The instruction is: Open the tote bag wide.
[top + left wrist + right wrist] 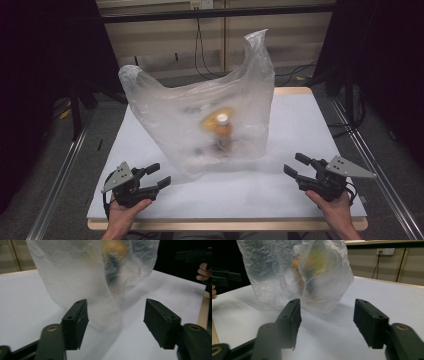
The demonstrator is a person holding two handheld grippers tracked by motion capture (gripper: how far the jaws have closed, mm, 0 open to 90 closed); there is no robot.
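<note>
Jaws of both the left gripper (159,176) and right gripper (297,165) stood released, empty; each should pinch a handle loop of the translucent white plastic bag (200,115), mid-frame on the white surface (300,125).

White-topped square table with pale wooden edge (295,90); grey carpeted floor (45,165); beige panelled back wall (165,45) with white socket (201,4); black hanging cables (200,47); dark curtains (40,60) at sides.
</note>
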